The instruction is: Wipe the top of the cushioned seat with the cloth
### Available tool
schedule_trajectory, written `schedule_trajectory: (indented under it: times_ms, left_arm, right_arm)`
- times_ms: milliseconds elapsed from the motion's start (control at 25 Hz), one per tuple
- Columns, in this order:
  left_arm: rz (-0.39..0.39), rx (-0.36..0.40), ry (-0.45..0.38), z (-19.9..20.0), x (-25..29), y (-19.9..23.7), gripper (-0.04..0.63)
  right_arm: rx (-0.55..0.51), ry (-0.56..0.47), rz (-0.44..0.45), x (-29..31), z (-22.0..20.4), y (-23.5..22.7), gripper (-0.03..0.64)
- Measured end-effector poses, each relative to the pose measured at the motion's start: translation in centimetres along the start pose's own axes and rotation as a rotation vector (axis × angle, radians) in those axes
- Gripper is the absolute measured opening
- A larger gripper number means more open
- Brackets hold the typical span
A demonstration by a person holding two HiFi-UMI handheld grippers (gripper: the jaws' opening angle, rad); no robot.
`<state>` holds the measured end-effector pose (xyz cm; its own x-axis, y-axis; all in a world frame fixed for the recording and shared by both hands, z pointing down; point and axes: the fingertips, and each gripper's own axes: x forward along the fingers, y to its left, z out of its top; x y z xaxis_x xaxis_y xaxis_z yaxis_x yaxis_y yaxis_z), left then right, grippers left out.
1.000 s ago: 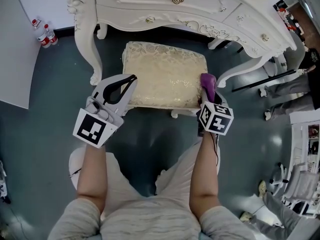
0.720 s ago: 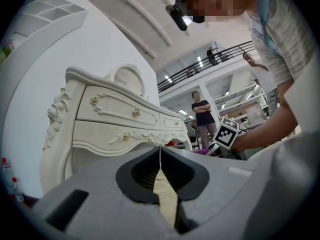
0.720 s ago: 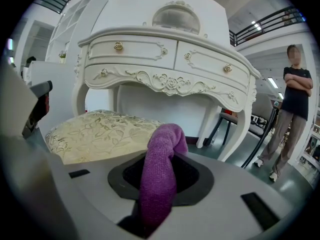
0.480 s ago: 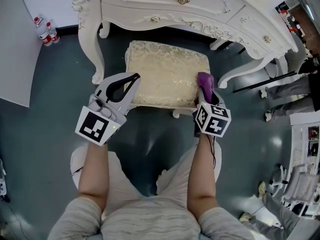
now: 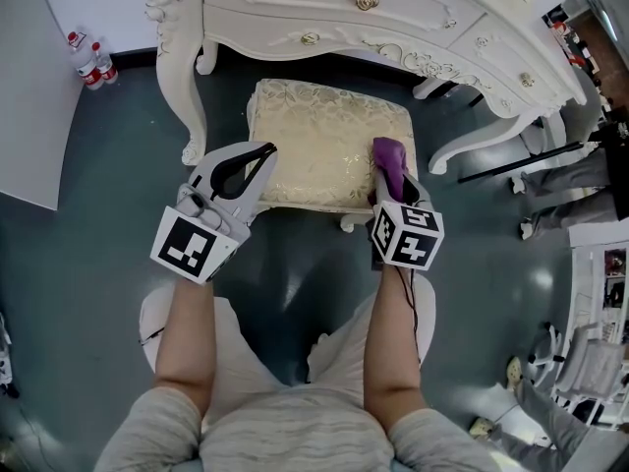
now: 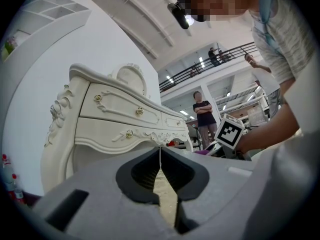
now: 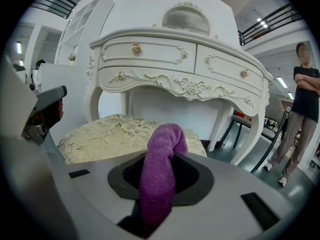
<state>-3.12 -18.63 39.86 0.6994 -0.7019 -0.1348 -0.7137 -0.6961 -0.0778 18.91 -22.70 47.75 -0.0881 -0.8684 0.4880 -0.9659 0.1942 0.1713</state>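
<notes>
The cushioned seat point(image 5: 324, 146) is a low stool with a cream floral top, standing under the white dressing table; it also fills the middle of the right gripper view point(image 7: 115, 134). A purple cloth point(image 5: 386, 157) is rolled between the jaws of my right gripper point(image 5: 385, 170), which is shut on it over the seat's front right part; the cloth point(image 7: 159, 174) sticks up out of the jaws. My left gripper point(image 5: 265, 151) hovers at the seat's front left corner, jaws shut with nothing in them point(image 6: 160, 151).
The white carved dressing table point(image 5: 393, 18) overhangs the seat's back, its legs point(image 5: 182, 77) flanking the stool. Bottles point(image 5: 86, 62) stand on the floor at far left. A person point(image 7: 300, 109) stands at the right, beside a chair.
My right gripper has carried the purple cloth leftward, from the seat's right edge onto its top. The left gripper has hardly moved.
</notes>
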Motion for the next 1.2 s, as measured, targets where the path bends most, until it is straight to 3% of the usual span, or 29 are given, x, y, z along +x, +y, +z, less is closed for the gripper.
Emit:
schedule_trajectory:
  times_ms: [320, 1200]
  left_arm:
    - [-0.001, -0.002, 0.0, 0.0, 0.0, 0.0, 0.015]
    - [0.01, -0.017, -0.019, 0.3, -0.4, 0.5, 0.015]
  right_arm:
    - [-0.026, 0.009, 0.023, 0.1, 0.5, 2.2, 0.095]
    - [-0.119, 0.015, 0.197, 0.7, 2.7, 12.2, 0.095]
